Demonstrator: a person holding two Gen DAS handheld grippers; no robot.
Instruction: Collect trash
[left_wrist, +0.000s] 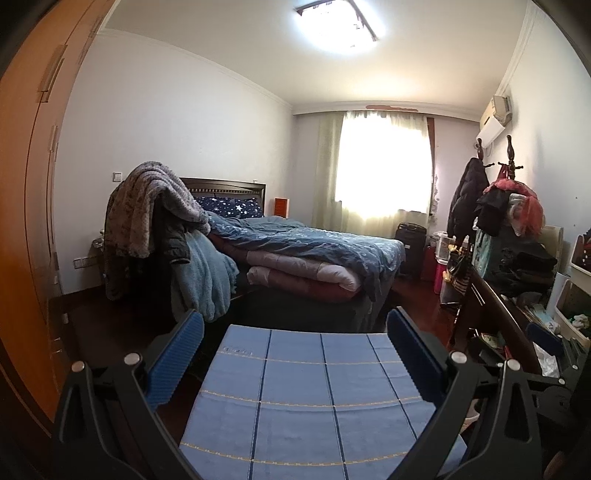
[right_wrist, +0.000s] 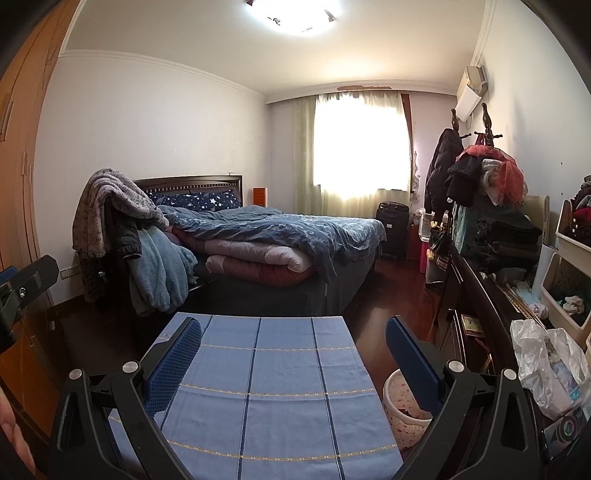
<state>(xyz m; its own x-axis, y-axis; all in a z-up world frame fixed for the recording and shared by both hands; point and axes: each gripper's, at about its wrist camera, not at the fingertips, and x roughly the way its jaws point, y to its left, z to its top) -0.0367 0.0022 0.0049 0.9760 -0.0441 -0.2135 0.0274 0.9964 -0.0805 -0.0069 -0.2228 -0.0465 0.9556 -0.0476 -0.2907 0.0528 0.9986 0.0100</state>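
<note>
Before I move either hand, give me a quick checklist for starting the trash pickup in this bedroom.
1. Left tongs open and empty: ok.
2. Right tongs open and empty: ok.
3. Bin located: ok, a pink speckled wastebasket stands on the floor right of the blue checked cloth.
4. Trash on the cloth: cannot tell, none shows.
5. White plastic bag on the dresser is trash: cannot tell.
6. Path to the wastebasket clear: ok for the right tongs.
</note>
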